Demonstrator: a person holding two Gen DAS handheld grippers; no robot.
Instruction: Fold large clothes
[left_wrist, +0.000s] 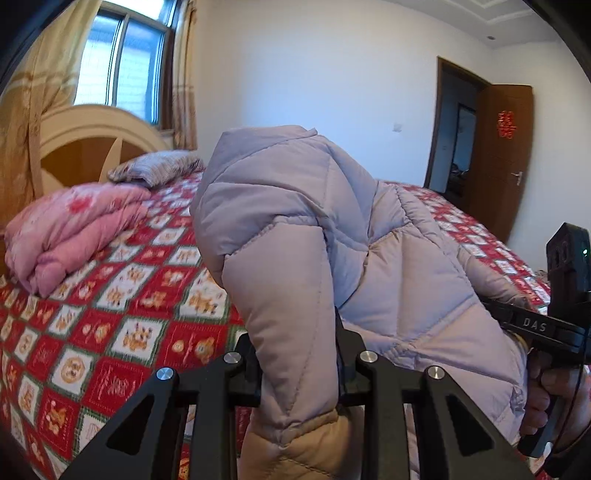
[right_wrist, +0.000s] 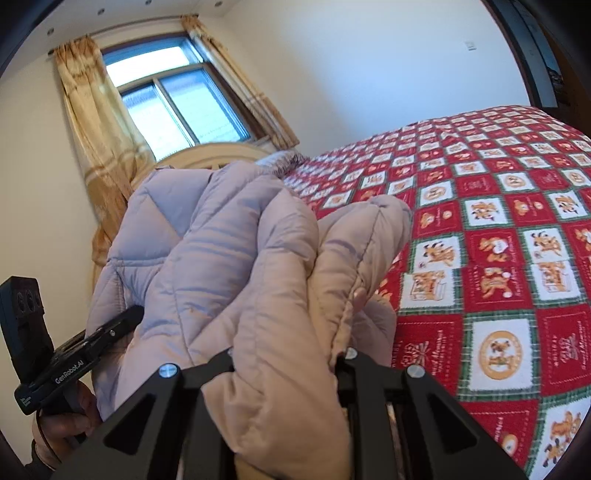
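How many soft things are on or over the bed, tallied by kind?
Puffy jacket: 1, clamped in the left gripper and right gripper
Folded pink quilt: 1
Pillow: 1
Patterned bedspread: 1
Total: 4

A bedroom at home.
Here's a bed (left_wrist: 110, 314) under a red patchwork quilt (right_wrist: 498, 258), a pillow (left_wrist: 155, 170), a headboard (left_wrist: 85, 140), a curtained window (right_wrist: 177, 96) behind, and a wooden door (left_wrist: 506, 155) standing open.
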